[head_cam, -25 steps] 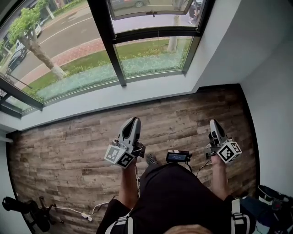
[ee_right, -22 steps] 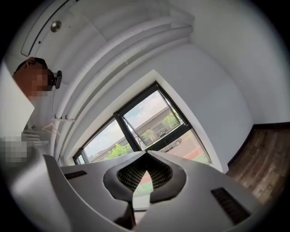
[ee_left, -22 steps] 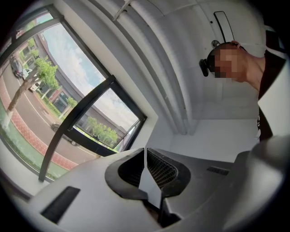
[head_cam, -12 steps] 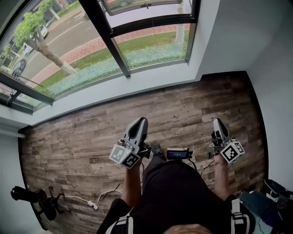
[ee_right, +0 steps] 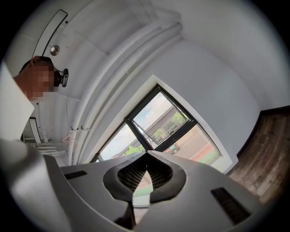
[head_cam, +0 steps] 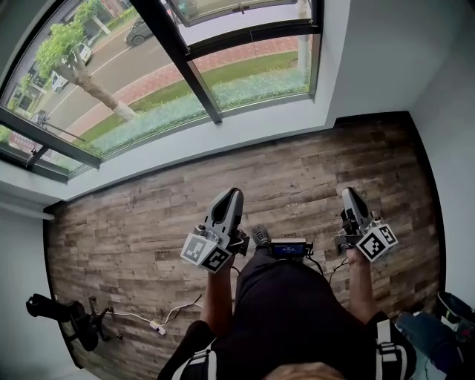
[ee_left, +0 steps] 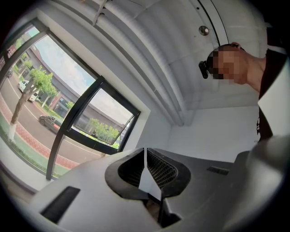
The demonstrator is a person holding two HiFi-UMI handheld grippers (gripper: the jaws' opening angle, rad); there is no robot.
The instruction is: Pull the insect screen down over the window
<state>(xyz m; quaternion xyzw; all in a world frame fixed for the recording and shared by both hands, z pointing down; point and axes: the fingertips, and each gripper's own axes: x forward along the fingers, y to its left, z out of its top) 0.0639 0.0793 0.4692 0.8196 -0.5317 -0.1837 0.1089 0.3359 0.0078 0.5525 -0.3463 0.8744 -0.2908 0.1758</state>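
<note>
The window (head_cam: 148, 67) has black frames and fills the top of the head view above a white sill (head_cam: 223, 141); a top sash (head_cam: 223, 7) stands tilted outward. I cannot make out an insect screen over the glass. My left gripper (head_cam: 230, 194) and right gripper (head_cam: 346, 194) are held at waist height over the wood floor (head_cam: 133, 223), well short of the window. Both are shut with nothing between the jaws. The left gripper (ee_left: 145, 149) points up toward the window (ee_left: 68, 118) and ceiling. The right gripper (ee_right: 146, 154) points at the window (ee_right: 167, 122).
A black office chair base (head_cam: 70, 319) lies at the lower left, with a white cable and plug (head_cam: 156, 323) beside it. Dark bags (head_cam: 438, 319) sit at the lower right. White walls (head_cam: 386, 52) close the right side. A small black device (head_cam: 288, 249) hangs at the person's waist.
The head view has shifted, so window and floor slid rightward and down in the picture. Both grippers sit slightly higher in view and stay shut and empty.
</note>
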